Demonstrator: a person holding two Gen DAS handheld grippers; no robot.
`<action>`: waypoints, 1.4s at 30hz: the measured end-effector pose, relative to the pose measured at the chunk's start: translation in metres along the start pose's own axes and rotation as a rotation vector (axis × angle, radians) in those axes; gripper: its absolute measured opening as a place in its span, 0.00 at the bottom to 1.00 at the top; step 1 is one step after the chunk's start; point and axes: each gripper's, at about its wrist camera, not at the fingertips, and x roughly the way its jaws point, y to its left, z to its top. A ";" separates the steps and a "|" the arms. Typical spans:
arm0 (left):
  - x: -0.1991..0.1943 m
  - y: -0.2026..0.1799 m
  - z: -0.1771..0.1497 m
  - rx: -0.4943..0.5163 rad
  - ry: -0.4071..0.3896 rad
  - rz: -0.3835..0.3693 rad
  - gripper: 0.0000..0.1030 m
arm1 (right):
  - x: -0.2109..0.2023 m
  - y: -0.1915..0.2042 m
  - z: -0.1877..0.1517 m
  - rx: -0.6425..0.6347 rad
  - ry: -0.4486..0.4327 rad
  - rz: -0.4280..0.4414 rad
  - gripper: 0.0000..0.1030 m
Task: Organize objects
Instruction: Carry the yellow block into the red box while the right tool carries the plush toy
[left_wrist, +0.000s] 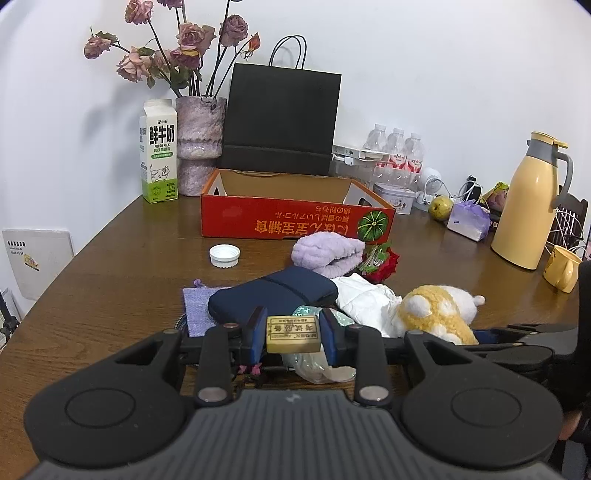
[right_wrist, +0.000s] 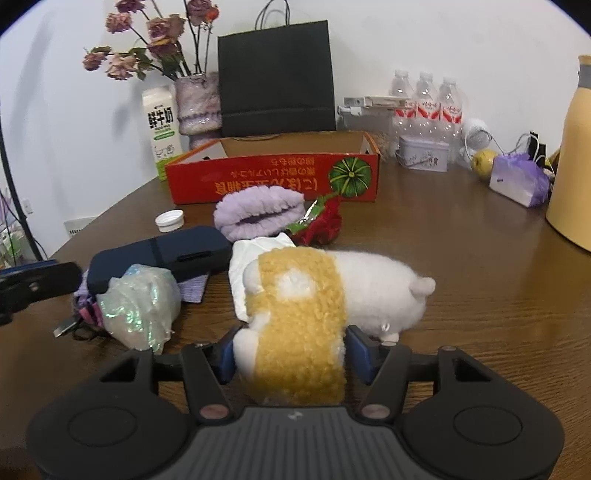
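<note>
My left gripper (left_wrist: 293, 338) is shut on a small tan block (left_wrist: 293, 332) with a printed label, held just above a navy case (left_wrist: 273, 291) and a shimmering plastic bag (right_wrist: 136, 306). A white and yellow plush toy (right_wrist: 314, 295) lies on the wooden table (right_wrist: 461, 258). My right gripper (right_wrist: 291, 358) has both blue pads against the toy's yellow end. Beyond it lie a white cloth (right_wrist: 251, 251), a fluffy purple roll (right_wrist: 258, 214), a red rose (right_wrist: 325, 225) and a white cap (right_wrist: 169, 220). An open red cardboard box (left_wrist: 280, 221) stands behind them.
Along the back wall stand a milk carton (left_wrist: 159, 158), a vase of dried roses (left_wrist: 199, 147), a black paper bag (left_wrist: 280, 118) and water bottles (left_wrist: 395, 147). At the right are a tin (left_wrist: 393, 195), a pear (left_wrist: 439, 207), a yellow thermos (left_wrist: 528, 203) and a yellow cup (left_wrist: 561, 273).
</note>
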 end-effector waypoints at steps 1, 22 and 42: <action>-0.001 0.000 0.000 0.001 -0.002 0.001 0.30 | 0.000 0.000 -0.001 -0.001 -0.004 0.000 0.48; 0.008 -0.010 0.033 0.025 -0.027 -0.005 0.30 | -0.035 0.004 0.025 -0.093 -0.174 0.017 0.45; 0.062 -0.011 0.093 0.017 -0.026 -0.001 0.30 | 0.001 0.001 0.090 -0.118 -0.216 0.051 0.45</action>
